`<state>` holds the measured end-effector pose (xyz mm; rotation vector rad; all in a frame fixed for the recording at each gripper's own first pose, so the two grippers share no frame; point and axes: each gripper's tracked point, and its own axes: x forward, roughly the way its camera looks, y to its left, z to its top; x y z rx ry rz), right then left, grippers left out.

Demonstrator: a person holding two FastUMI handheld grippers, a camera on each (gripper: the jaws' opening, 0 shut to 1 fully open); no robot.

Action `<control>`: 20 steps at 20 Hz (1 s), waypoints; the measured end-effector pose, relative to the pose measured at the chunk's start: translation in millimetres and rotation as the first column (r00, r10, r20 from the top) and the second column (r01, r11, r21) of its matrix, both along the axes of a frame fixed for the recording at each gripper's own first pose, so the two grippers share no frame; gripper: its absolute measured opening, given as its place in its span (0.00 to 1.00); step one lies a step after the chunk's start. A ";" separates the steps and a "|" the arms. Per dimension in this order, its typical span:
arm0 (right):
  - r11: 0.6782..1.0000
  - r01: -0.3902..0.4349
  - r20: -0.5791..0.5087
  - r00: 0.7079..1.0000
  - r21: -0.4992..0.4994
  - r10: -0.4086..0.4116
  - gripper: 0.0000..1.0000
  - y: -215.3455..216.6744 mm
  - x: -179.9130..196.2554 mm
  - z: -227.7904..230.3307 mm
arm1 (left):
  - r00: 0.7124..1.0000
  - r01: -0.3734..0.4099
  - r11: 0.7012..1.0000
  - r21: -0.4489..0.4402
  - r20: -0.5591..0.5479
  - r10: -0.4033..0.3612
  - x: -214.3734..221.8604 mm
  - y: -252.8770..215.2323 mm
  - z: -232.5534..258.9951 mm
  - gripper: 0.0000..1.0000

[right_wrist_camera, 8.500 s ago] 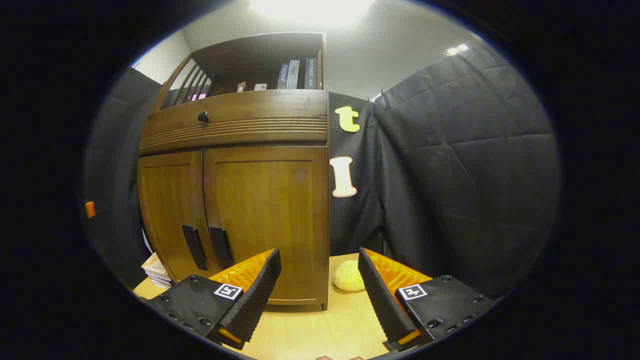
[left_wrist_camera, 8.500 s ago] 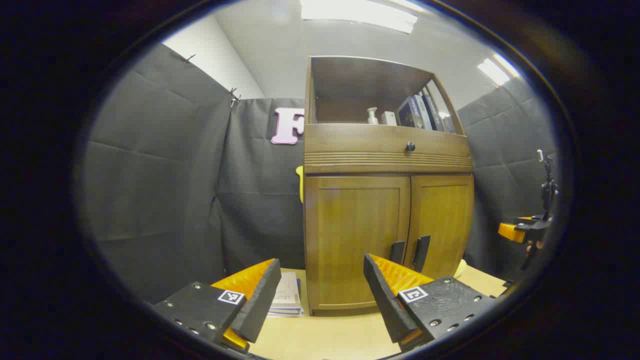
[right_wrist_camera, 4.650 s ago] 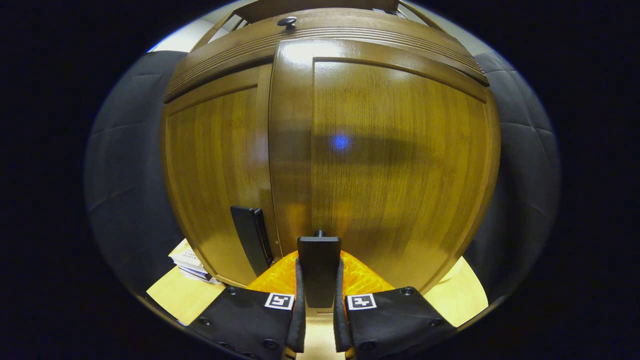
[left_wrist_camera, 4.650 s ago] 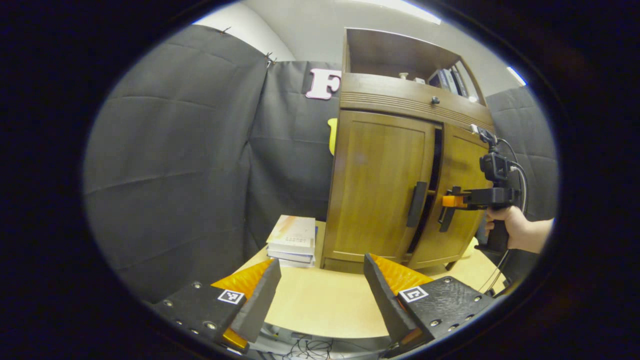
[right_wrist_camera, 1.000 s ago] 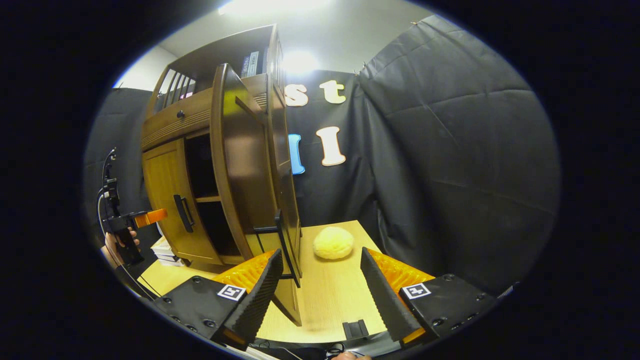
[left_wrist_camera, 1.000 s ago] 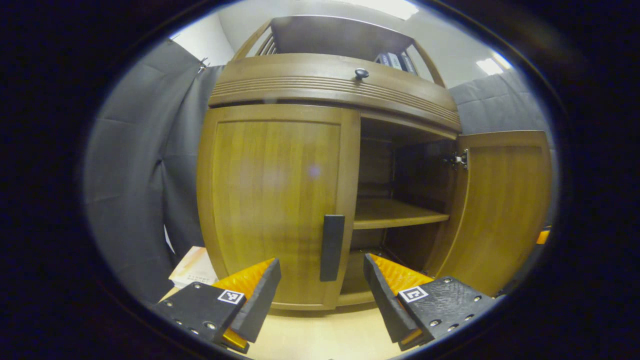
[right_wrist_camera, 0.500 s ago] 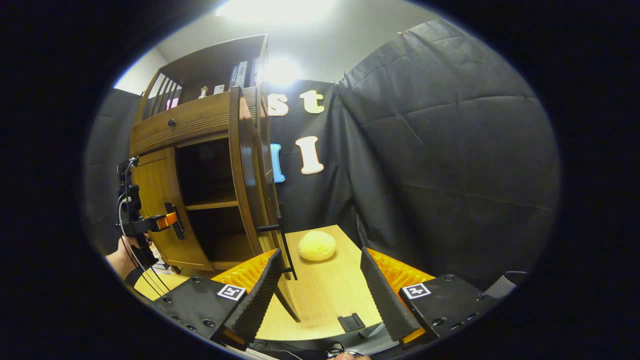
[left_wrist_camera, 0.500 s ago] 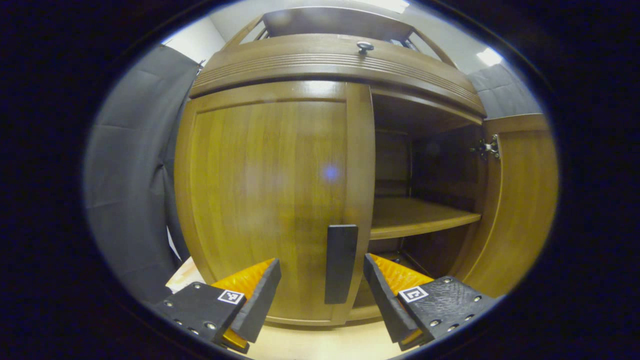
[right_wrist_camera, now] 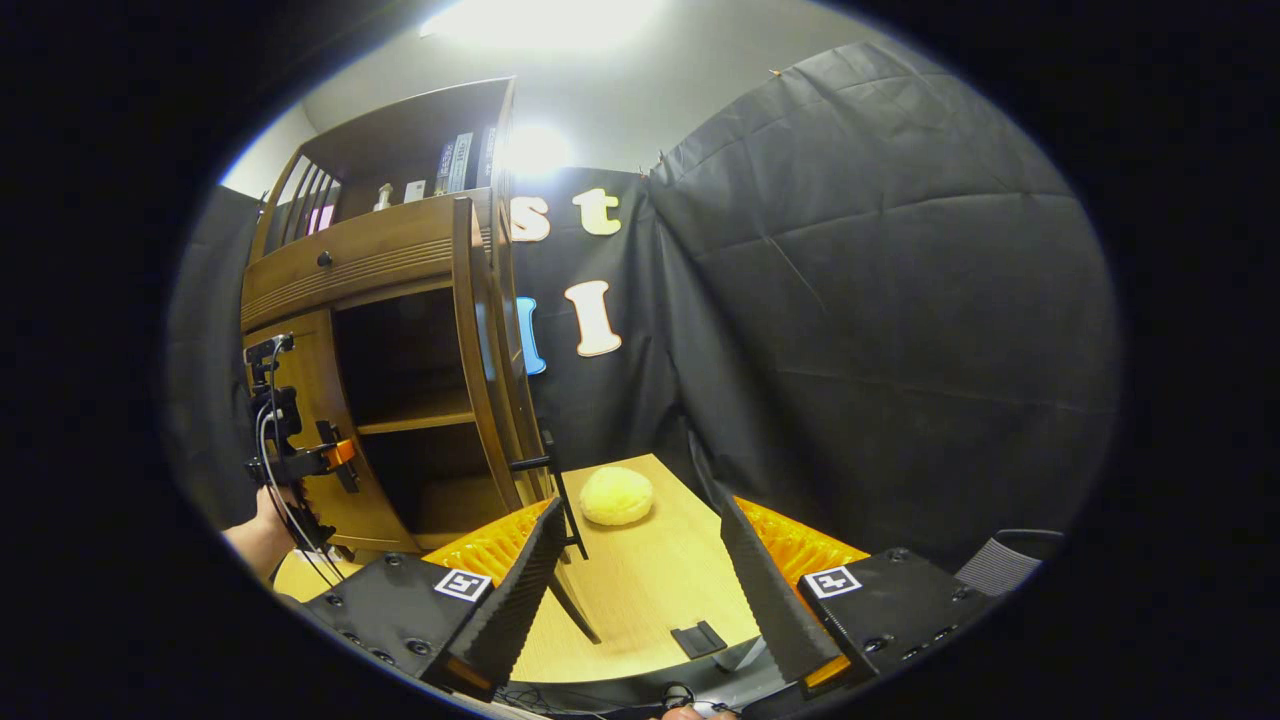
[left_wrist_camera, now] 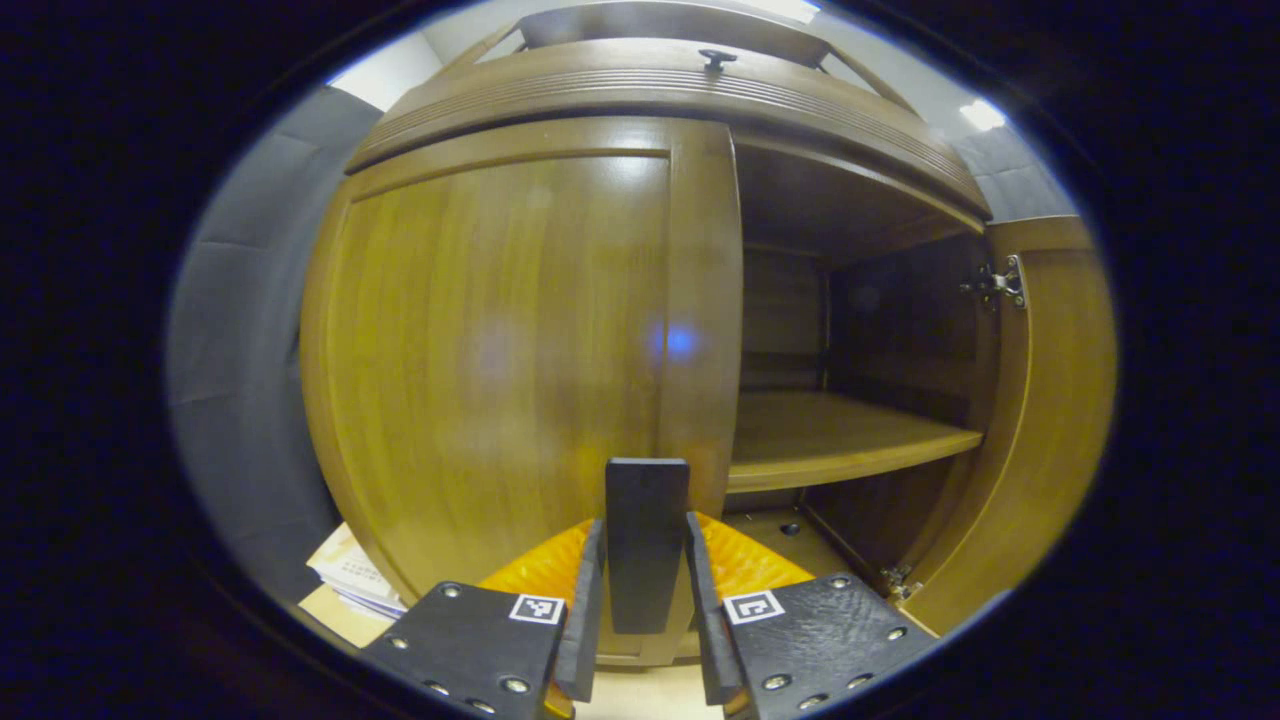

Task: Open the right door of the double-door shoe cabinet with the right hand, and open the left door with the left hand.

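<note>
Since half a second ago, the left gripper (left_wrist_camera: 645, 610) has closed in on the left door's black bar handle (left_wrist_camera: 646, 540) and its 2 fingers now clamp that handle from both sides, where before they stood apart just short of it. That brown wooden left door (left_wrist_camera: 500, 340) of the double-door shoe cabinet (left_wrist_camera: 660, 90) is closed, flush under the ribbed drawer front with its small dark knob (left_wrist_camera: 716, 57). Beside it, the brown wooden right door (left_wrist_camera: 1050, 400) is swung wide on its metal hinge (left_wrist_camera: 995, 282), baring a wooden inner shelf (left_wrist_camera: 830, 435). A stack of books (left_wrist_camera: 350, 575) lies on the light wooden table beside the cabinet's left side.

From the right gripper view, the right gripper (right_wrist_camera: 635, 590) hangs over the light wooden table (right_wrist_camera: 650, 570) with its fingers spread wide and nothing between them. The open right door (right_wrist_camera: 485, 360) is seen edge-on just ahead, its black handle (right_wrist_camera: 560, 500) sticking out. A round yellow sponge-like ball (right_wrist_camera: 616, 496) rests on the table behind the door. Farther left, a person's hand (right_wrist_camera: 265, 530) holds the left gripper (right_wrist_camera: 340, 455) against the closed left door (right_wrist_camera: 320, 430).
</note>
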<state>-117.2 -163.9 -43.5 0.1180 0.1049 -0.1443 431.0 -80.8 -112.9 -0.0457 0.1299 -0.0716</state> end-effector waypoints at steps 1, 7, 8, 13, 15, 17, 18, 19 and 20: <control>1.000 -0.001 0.001 1.000 0.003 0.001 0.98 1.2 0.8 0.2 | 1.000 -0.003 1.000 0.003 0.010 0.003 4.4 -0.4 1.3 0.37; 1.000 -0.021 0.005 1.000 0.008 0.021 0.98 9.7 3.4 0.1 | 1.000 0.012 1.000 0.011 0.020 -0.012 2.3 -0.1 -1.5 0.26; 0.999 -0.034 0.004 0.999 0.016 0.034 0.98 13.5 3.1 -0.6 | 1.000 0.012 1.000 0.003 0.011 -0.012 0.8 0.2 -3.9 0.27; 0.997 -0.066 0.003 0.998 0.036 0.066 0.93 19.5 2.3 -1.9 | 1.000 0.024 1.000 -0.008 0.014 -0.024 -12.9 2.2 -1.8 0.19; 0.996 -0.086 0.003 0.996 0.035 0.086 0.92 23.8 -0.3 -3.0 | 0.999 0.035 0.999 -0.010 0.019 -0.034 -25.1 5.1 -0.7 0.19; 0.994 -0.109 0.005 0.994 0.029 0.109 0.98 30.0 -1.0 -4.1 | 0.999 0.049 0.999 -0.013 0.022 -0.049 -39.1 9.2 -0.3 0.19; 0.992 -0.122 0.008 0.993 0.026 0.122 0.92 34.0 -1.1 -3.9 | 0.998 0.057 0.998 -0.013 0.026 -0.057 -45.8 12.0 0.3 0.19; 0.990 -0.138 0.010 0.990 0.026 0.138 0.92 38.5 -0.4 -5.6 | 0.998 0.064 0.998 -0.010 0.028 -0.063 -49.7 13.1 2.5 0.19; 0.988 -0.151 0.008 0.988 0.028 0.151 0.92 43.9 -0.3 -7.6 | 0.997 0.068 0.998 -0.007 0.033 -0.068 -55.9 15.3 3.6 0.19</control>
